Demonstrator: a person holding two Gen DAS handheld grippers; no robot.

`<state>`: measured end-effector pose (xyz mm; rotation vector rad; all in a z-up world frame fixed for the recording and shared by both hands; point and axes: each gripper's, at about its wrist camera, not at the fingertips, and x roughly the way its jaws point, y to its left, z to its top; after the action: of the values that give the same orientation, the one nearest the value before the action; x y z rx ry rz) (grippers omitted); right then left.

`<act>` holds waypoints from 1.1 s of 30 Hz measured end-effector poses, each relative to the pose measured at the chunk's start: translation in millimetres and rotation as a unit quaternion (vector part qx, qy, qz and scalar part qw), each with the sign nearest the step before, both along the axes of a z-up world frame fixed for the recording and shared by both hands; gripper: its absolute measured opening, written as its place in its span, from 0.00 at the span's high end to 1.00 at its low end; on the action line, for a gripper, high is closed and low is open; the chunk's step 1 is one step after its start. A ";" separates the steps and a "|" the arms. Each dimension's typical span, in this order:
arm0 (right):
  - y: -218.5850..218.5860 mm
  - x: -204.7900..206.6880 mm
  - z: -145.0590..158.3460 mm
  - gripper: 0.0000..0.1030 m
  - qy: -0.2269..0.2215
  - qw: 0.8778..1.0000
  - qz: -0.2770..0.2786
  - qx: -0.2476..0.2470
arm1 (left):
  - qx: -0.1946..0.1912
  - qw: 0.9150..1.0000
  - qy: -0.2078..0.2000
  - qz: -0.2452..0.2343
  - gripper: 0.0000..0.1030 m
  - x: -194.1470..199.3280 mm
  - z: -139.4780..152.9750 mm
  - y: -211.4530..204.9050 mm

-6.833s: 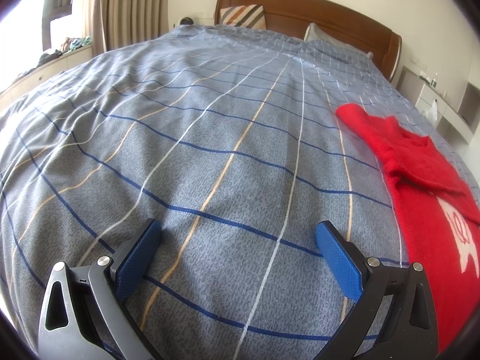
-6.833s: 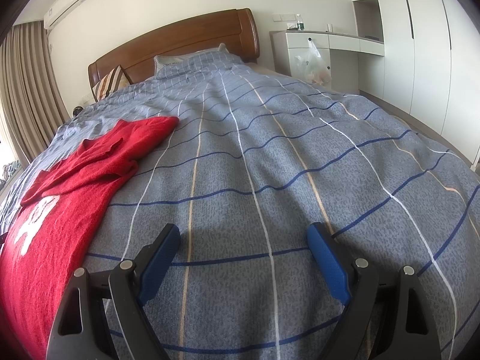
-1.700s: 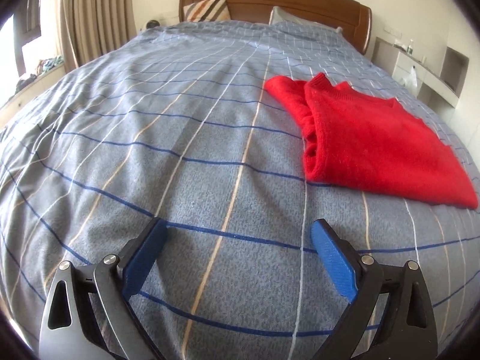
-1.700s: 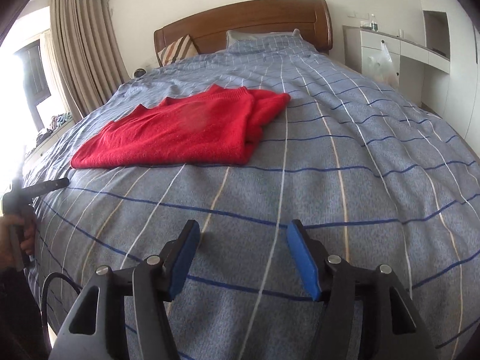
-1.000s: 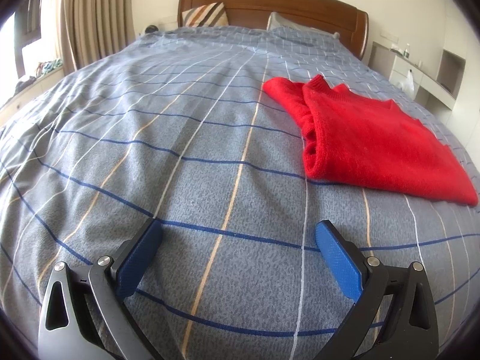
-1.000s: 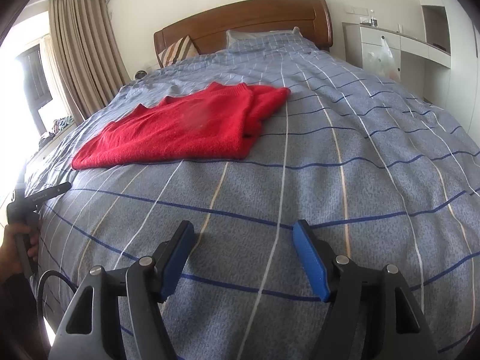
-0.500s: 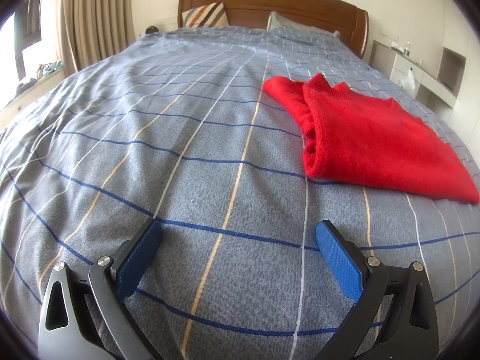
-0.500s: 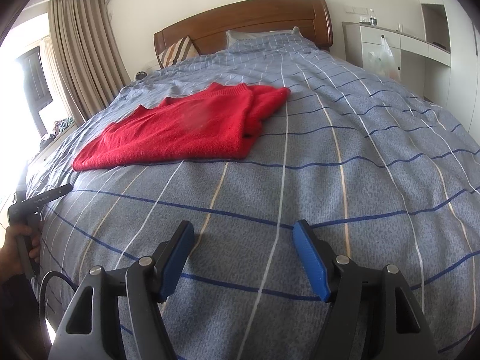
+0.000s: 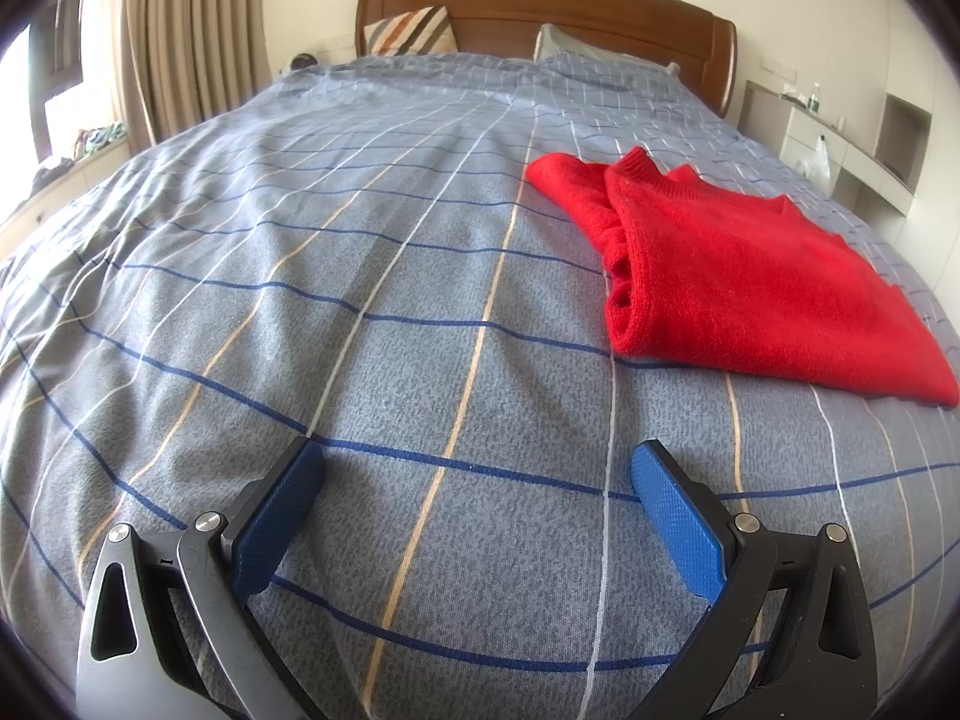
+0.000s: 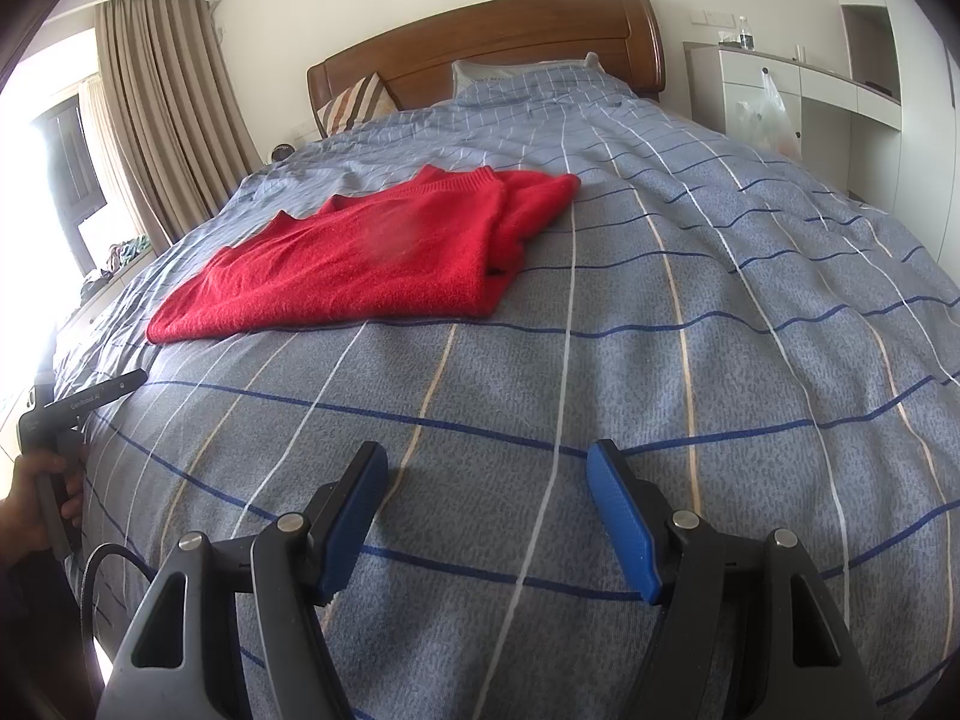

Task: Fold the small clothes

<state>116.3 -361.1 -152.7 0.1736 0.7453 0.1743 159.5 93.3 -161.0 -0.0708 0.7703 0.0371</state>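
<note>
A red knit sweater (image 9: 738, 276) lies folded flat on the grey checked bedspread (image 9: 360, 240), ahead and to the right in the left wrist view. In the right wrist view the sweater (image 10: 384, 252) lies ahead and to the left. My left gripper (image 9: 474, 468) is open and empty, low over the bedspread, well short of the sweater. My right gripper (image 10: 486, 468) is open and empty, also low over the bedspread (image 10: 690, 300) and apart from the sweater. The left gripper's handle and the hand holding it (image 10: 54, 450) show at the left edge of the right wrist view.
A wooden headboard (image 9: 540, 6) with a striped cushion (image 9: 414, 30) and a pillow (image 9: 594, 54) stands at the far end. Curtains (image 9: 180, 48) and a window sill are on the left. White cabinets (image 10: 810, 96) with a hanging plastic bag (image 10: 768, 114) stand on the right.
Since 6.8 s ago the sweater has gone from spread out to folded. Over the last second both grippers have stayed almost still, open and clear of it.
</note>
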 end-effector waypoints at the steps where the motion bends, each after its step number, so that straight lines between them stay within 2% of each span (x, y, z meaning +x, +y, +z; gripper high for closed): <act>1: -1.0 0.2 -0.2 0.33 0.000 1.000 0.000 0.000 | 0.000 1.000 0.000 0.000 0.01 0.0 0.0 0.0; 19: -1.4 -0.2 0.1 0.33 0.000 1.000 0.000 0.002 | 0.001 1.000 0.002 0.000 0.01 -0.3 0.4 -0.7; 25: -3.0 -1.4 2.7 0.33 0.006 1.000 0.002 0.009 | -0.001 0.999 0.032 -0.013 0.01 -11.5 12.4 3.3; 27: -9.6 -3.6 9.6 0.33 0.011 1.000 -0.001 0.028 | -0.021 0.999 0.033 -0.027 0.01 -26.9 19.9 8.3; 30: -32.5 0.6 26.0 0.29 0.005 0.996 -0.032 0.083 | -0.042 0.998 0.019 -0.036 0.01 -49.6 28.7 16.6; 33: -60.3 28.8 41.2 0.28 0.010 0.988 -0.060 0.141 | -0.047 0.999 0.000 -0.025 0.01 -62.2 35.2 26.9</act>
<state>145.1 -421.4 -111.6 0.4895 0.7265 0.1630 97.3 120.2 -125.7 -0.1400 0.7736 -0.0467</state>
